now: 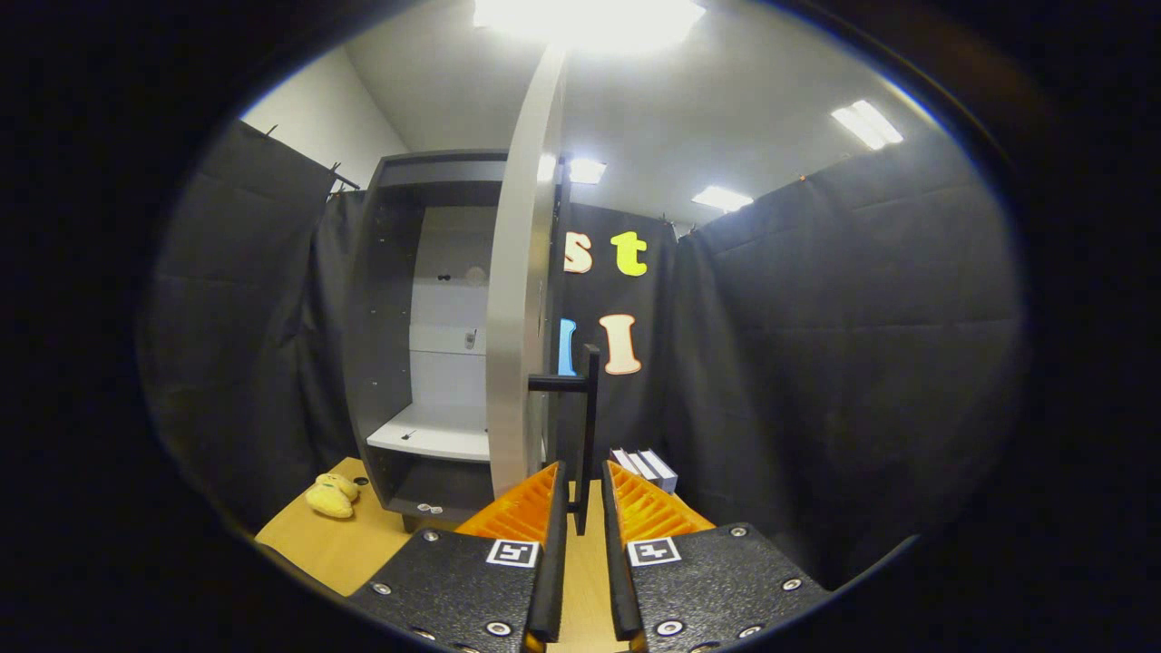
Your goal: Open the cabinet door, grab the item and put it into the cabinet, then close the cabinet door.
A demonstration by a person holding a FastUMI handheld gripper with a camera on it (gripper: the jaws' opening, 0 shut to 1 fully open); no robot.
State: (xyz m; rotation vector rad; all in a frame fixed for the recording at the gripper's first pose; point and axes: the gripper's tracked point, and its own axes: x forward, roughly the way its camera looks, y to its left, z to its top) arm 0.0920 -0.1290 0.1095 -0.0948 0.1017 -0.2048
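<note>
A tall grey cabinet (385, 317) stands on the wooden table (336, 544). Its door (517, 317) is swung wide open and I see it edge-on. The door's black bar handle (590, 408) hangs straight down between my fingertips. My gripper (583, 472) is narrowly open around the handle's lower end, with a thin gap showing beside the bar. Inside the cabinet a pale shelf (435, 435) is bare. A yellow soft toy (331, 496) lies on the table to the left of the cabinet's foot, well left of my fingers.
Several white box-like items (646, 467) lie flat on the table behind the door, just right of the handle. Black cloth walls close in the booth on the left, back and right. The table's front edge runs near my left finger.
</note>
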